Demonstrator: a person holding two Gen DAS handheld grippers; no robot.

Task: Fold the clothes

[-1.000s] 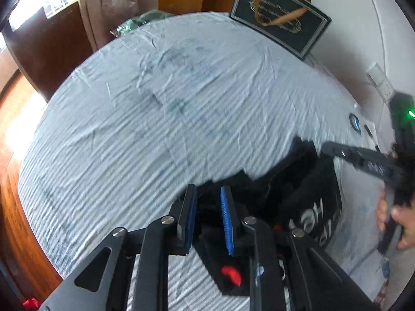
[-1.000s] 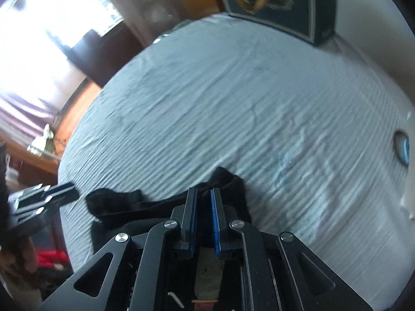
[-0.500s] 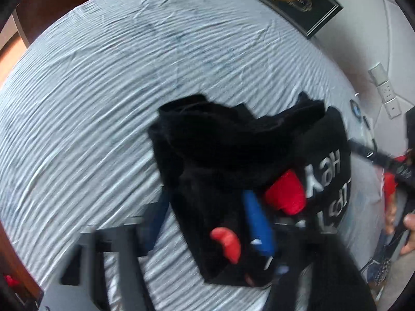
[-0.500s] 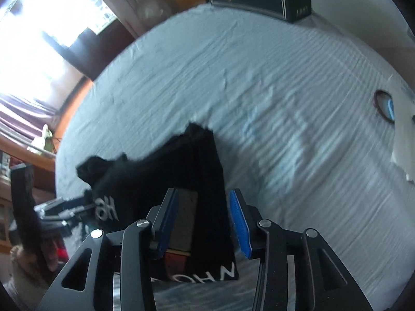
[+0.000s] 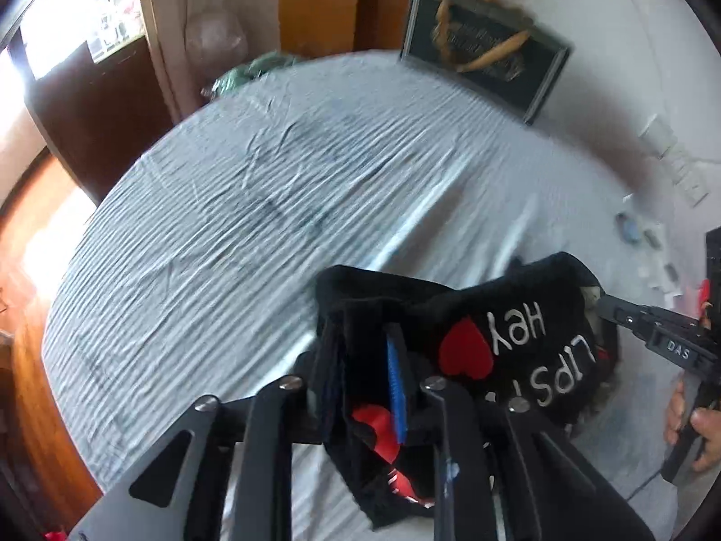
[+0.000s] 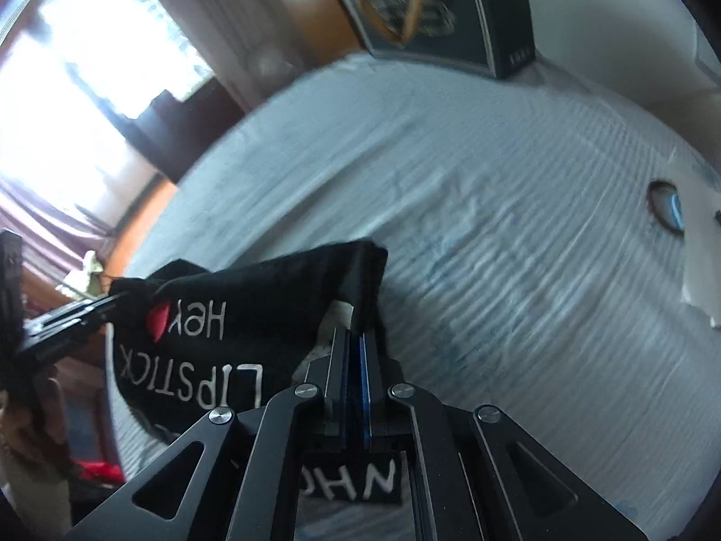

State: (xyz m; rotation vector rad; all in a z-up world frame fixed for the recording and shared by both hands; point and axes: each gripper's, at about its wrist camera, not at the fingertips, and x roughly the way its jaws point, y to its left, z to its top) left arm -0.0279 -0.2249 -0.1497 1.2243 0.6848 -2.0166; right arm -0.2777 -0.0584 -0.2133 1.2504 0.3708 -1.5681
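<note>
Left gripper (image 5: 365, 387) opening while pinching the black shirt (image 5: 518, 342); right gripper (image 6: 353, 360) closing, pinching its other edge above the bed (image 6: 495, 234).

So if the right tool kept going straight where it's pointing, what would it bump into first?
Probably the striped bedsheet. The right tool is closing on the black shirt, so cloth already sits between its tips; past that, only sheet shows.

black shirt (image 5: 518, 342) lifted off the bed, now stretched between both grippers, right gripper (image 6: 353, 351) closing on its edge
</note>
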